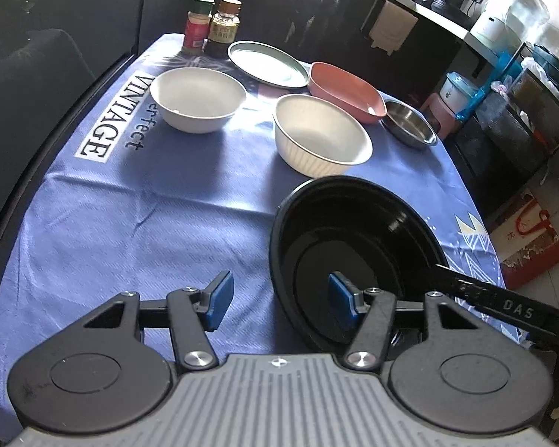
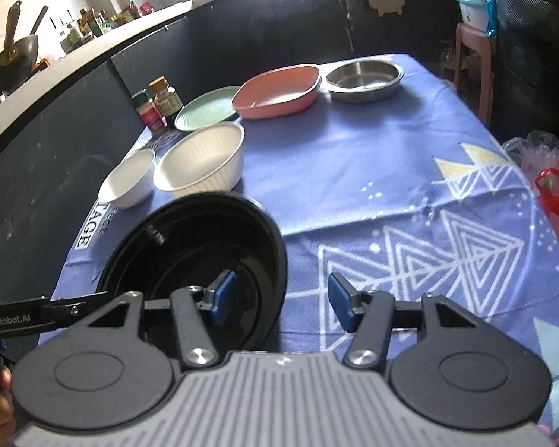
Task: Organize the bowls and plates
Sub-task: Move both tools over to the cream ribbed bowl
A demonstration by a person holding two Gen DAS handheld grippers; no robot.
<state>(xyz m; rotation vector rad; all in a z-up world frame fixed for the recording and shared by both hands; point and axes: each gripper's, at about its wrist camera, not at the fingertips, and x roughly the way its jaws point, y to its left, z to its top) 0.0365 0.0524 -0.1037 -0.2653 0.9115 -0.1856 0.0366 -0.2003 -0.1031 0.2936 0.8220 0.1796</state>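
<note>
Two open tools (image 1: 277, 300) (image 2: 277, 301), black bowl's (image 1: 357, 231) rim between each tool's pads

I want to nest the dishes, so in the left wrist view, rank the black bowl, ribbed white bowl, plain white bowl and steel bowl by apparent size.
1. Black bowl, though it is nearest the camera.
2. Ribbed white bowl.
3. Plain white bowl.
4. Steel bowl, farthest, so unsure.

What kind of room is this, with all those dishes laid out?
Most likely a home kitchen with a dining table. A wok sits on a long counter crowded with bottles, and a table with a blue tablecloth holds bowls, plates and seasoning jars.
</note>
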